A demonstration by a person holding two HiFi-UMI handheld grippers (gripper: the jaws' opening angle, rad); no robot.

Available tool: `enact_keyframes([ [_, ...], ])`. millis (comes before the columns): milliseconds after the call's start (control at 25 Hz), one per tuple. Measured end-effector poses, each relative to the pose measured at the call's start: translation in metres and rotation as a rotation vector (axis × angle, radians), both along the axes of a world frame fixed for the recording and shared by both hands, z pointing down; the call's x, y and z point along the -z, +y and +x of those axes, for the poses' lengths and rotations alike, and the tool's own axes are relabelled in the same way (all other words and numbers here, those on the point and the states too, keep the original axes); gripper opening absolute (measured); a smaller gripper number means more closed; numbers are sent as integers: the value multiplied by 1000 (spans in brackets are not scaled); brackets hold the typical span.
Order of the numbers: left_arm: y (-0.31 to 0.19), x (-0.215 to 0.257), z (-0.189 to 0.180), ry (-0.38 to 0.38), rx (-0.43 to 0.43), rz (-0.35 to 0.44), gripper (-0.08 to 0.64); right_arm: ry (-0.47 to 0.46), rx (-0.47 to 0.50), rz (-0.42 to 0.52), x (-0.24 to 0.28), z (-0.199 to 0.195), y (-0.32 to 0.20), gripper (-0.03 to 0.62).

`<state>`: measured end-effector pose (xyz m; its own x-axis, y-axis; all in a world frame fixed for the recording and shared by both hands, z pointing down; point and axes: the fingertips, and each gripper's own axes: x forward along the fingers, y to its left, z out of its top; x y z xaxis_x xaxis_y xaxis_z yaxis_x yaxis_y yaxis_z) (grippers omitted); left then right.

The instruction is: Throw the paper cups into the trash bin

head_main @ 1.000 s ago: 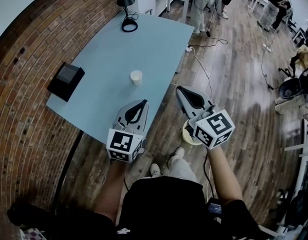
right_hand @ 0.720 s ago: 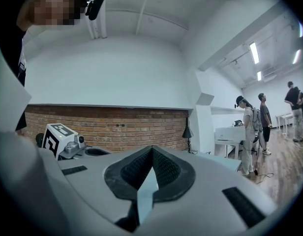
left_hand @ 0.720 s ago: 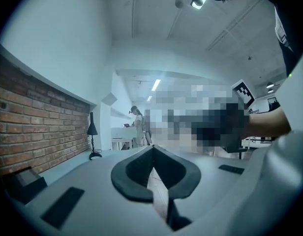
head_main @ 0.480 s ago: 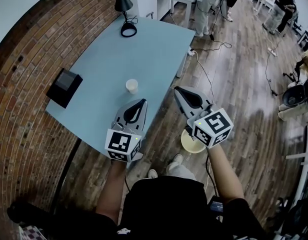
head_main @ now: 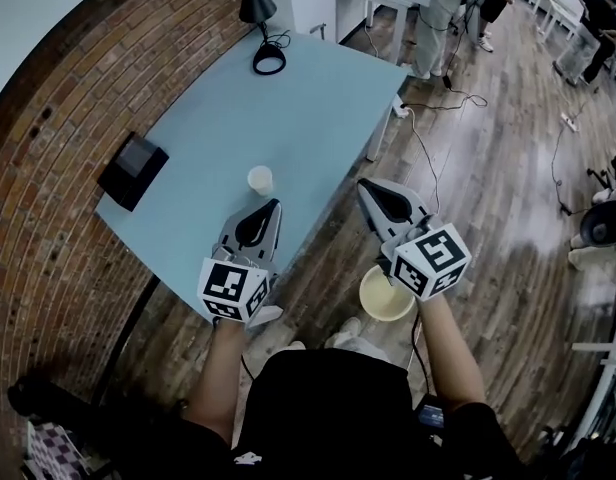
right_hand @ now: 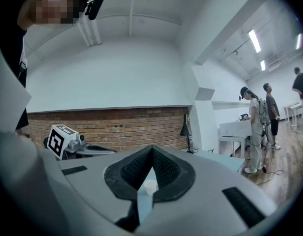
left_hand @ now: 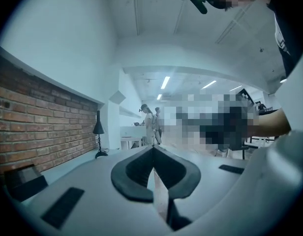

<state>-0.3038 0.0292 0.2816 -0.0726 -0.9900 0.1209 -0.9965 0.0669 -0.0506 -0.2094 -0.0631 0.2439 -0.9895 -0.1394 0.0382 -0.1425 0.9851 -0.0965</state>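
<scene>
**One cup on the table, both claws closed and empty**

So the paper cup (head_main: 260, 179) is standing upright on the light blue table (head_main: 308, 108), toward the near end. Its open mouth points straight up and its long axis is vertical. In the head view you're looking down into it. In the right gripper view you can also spot it (right_hand: 150, 187) through the little gap under the jaw tips, but it's well out on the table, not between the pads.

The left gripper (head_main: 272, 208) hangs over the near edge of the table, just this side of the cup and not touching it. Its jaws are pressed together with nothing in them. The right gripper (head_main: 368, 185) is off the table's side, over the wooden floor (head_main: 488, 218). Its jaws meet at the tip too, and it's not carrying anything.

The trash bin (head_main: 378, 303) is a round cream-coloured one on the floor, right under the right gripper's cube and next to the person's feet.

Print-wise, the cubes on both grippers have black-and-white square patterns. The cup looks plain white, and anything printed on it is too small to read.

Also on the table: a black box (head_main: 133, 168) by the brick wall (head_main: 78, 118), and a black lamp (head_main: 256, 3) at the far end.
</scene>
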Motion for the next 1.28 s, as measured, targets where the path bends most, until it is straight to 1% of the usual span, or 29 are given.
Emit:
enact_keyframes([
  [200,-9,-8,-11,7,59,-29,0,-5,26,-29,-8,-3,-21,3],
  [360,-24,-13,-6,11,66,-44,0,1,38,-47,-15,-3,-35,3],
  [480,-30,-18,-11,10,74,-52,0,5,51,-46,-17,-10,-39,3],
  [640,-36,-28,-23,6,77,-73,0,9,46,-49,-22,-20,-45,3],
  [840,-46,-42,-50,9,63,-116,0,29,25,-50,-23,-41,-56,3],
  [1040,-52,-62,-79,10,64,-173,0,42,23,-60,-29,-65,-63,3],
  [1280,-54,-102,-104,-4,38,-285,0,102,2,-87,-50,-92,-68,3],
])
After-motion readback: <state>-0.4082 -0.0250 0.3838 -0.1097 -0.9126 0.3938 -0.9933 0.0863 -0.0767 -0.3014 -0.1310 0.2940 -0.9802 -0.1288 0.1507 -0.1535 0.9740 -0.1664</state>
